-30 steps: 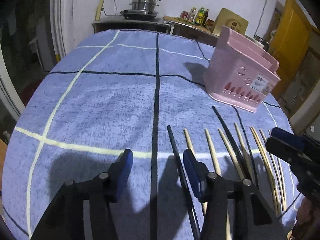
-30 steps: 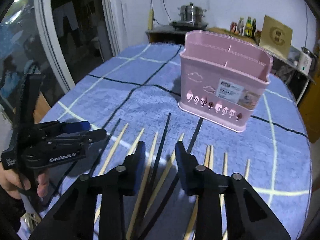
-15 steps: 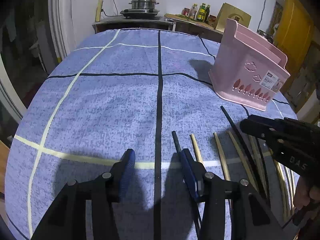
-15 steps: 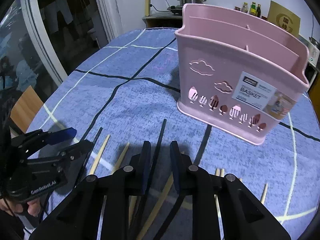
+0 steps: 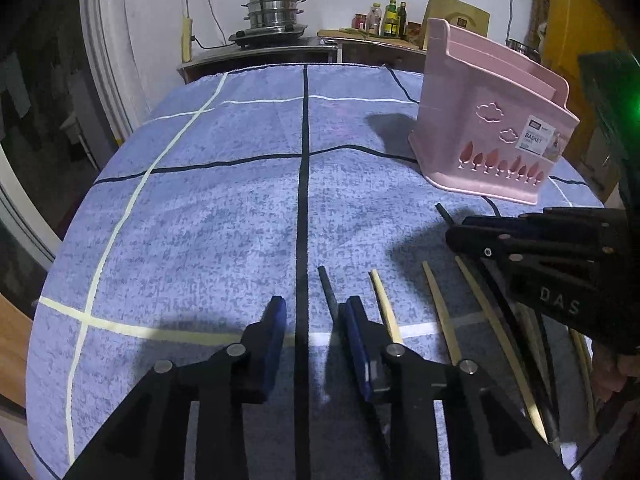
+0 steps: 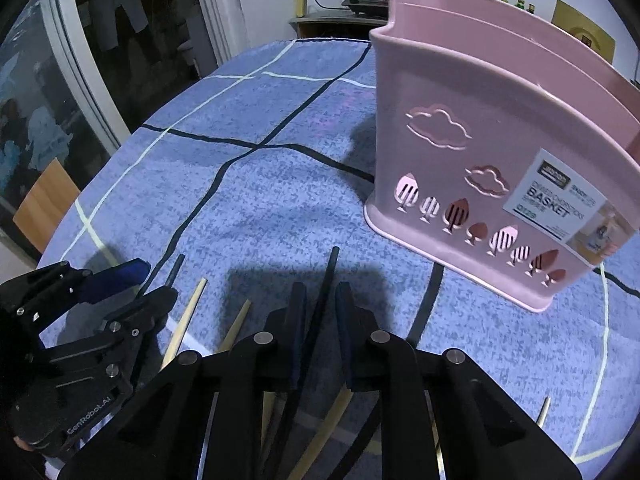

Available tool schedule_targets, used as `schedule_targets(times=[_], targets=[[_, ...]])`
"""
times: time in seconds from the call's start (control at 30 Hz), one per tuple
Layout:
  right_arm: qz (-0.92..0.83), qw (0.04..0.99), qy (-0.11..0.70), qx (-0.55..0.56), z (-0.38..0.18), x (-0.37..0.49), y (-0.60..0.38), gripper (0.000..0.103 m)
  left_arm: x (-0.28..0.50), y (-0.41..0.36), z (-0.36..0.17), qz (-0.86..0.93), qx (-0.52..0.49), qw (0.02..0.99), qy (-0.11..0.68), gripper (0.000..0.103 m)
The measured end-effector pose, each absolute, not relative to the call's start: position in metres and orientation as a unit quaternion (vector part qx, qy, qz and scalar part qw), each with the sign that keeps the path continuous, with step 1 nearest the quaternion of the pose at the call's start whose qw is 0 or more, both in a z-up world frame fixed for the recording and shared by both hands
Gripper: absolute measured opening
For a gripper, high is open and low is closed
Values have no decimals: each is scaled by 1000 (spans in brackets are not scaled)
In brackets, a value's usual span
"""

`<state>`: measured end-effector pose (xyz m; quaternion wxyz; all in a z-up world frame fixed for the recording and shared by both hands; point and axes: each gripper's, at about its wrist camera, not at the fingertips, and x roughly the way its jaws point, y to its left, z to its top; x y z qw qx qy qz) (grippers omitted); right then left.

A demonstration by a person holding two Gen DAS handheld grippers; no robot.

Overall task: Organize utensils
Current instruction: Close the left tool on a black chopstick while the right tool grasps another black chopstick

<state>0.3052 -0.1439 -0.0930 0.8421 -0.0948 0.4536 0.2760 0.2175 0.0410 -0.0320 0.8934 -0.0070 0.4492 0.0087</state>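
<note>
A pink utensil basket (image 5: 492, 136) stands upright on the blue checked cloth; it fills the right of the right wrist view (image 6: 500, 152). Several bamboo and black chopsticks lie side by side in front of it. My left gripper (image 5: 314, 312) is open, low over the cloth, with a black chopstick (image 5: 327, 286) just inside its right finger. My right gripper (image 6: 320, 300) has its jaws narrowly apart around another black chopstick (image 6: 326, 280), which runs between the pads; I cannot tell if they pinch it. Bamboo chopsticks (image 6: 186, 320) lie to its left.
The cloth-covered table (image 5: 224, 216) stretches ahead and left. Behind it a counter holds a steel steamer pot (image 5: 274, 10) and bottles (image 5: 390, 20). A glass door (image 6: 48, 112) stands at the left. A yellow door (image 5: 580, 12) is at the far right.
My right gripper moved forward toward the basket and narrowed its jaws around a black chopstick. My left gripper closed in a little beside its black chopstick.
</note>
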Motion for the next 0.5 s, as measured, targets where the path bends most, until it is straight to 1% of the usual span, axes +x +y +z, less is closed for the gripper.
schedule_targets(times=[0.13,0.2,0.27,0.5], targets=[[274,842,453,-102,-93,307,-139,15,218,40,-31,9,2,894,448,24],[272,842,453,-106,-93,307,-137,13,219,40,-31,8,1,894,449,20],[270,843,453,-109,-93,308,-136,8,221,43,-31,5,-5,893,450,10],[278,841,454,-101,-90,308,-136,7,224,51,-29,-16,-28,887,460,8]])
